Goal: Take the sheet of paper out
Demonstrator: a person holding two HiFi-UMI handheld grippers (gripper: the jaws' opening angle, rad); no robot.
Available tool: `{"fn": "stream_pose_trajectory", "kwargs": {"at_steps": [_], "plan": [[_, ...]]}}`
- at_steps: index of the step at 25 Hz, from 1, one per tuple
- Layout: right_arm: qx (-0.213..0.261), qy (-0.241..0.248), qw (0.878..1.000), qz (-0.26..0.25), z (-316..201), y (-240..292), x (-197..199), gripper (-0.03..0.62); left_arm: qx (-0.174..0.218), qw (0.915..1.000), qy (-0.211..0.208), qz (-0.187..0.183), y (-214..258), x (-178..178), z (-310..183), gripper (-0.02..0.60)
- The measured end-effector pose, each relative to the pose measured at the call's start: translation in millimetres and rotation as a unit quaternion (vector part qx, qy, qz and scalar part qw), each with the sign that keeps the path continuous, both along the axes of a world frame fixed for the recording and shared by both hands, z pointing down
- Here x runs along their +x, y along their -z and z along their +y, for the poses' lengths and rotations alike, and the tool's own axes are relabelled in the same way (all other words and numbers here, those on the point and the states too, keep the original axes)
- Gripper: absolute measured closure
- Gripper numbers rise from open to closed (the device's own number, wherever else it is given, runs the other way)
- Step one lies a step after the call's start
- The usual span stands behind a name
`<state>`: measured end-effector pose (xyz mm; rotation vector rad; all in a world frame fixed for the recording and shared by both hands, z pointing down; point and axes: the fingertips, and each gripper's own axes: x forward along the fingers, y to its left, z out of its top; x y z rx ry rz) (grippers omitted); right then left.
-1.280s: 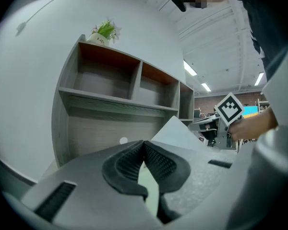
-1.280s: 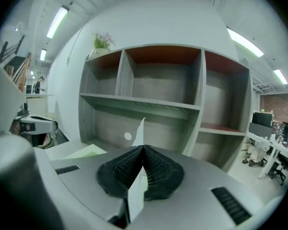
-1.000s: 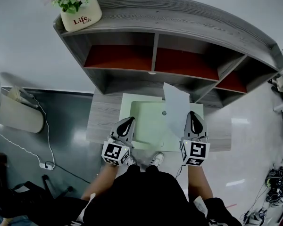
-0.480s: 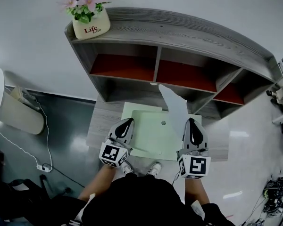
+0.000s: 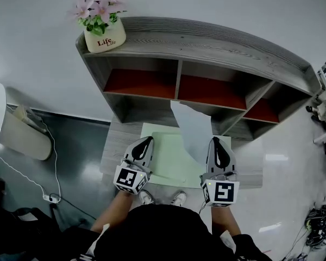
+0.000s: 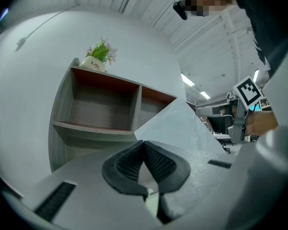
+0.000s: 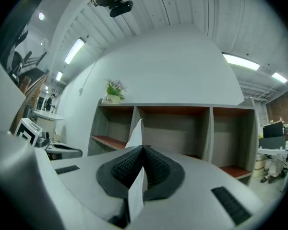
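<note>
A white sheet of paper (image 5: 193,132) stands up over the pale green folder (image 5: 165,159) on the desk. My right gripper (image 5: 216,141) is shut on the sheet's lower right edge; in the right gripper view the paper (image 7: 136,133) runs edge-on between the closed pads of that gripper (image 7: 143,147). At the folder's left edge my left gripper (image 5: 145,141) is shut, and in the left gripper view a pale green sliver shows between the pads of this gripper (image 6: 144,143). The paper (image 6: 175,123) rises just beyond it.
A grey shelf unit (image 5: 206,42) with red-floored compartments stands behind the desk, with a flower pot (image 5: 104,31) on its top left. A white bin (image 5: 19,132) and cables lie on the floor at the left. The person's feet show under the desk's front edge.
Both grippers have risen. The sheet has come up with the right gripper and its top now leans to the left, over the folder.
</note>
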<state>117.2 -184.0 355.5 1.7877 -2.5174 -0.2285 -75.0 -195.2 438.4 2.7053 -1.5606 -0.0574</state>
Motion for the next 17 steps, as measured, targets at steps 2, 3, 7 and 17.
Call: {"fn": "stream_pose_trajectory", "kwargs": {"at_steps": [2, 3, 7, 17], "plan": [[-0.002, 0.000, 1.000, 0.001, -4, -4, 0, 0.572, 0.001, 1.0000, 0.000, 0.000, 1, 0, -2, 0.575], [-0.005, 0.000, 1.000, 0.001, -6, -7, -1, 0.572, 0.001, 1.0000, 0.000, 0.000, 1, 1, -3, 0.575], [-0.012, 0.003, 1.000, 0.008, -14, -17, -3, 0.572, 0.000, 1.0000, 0.000, 0.002, -1, 2, -6, 0.575], [-0.020, 0.000, 1.000, 0.015, -26, -23, -7, 0.572, 0.006, 1.0000, -0.002, 0.003, 2, 1, -13, 0.575]]}}
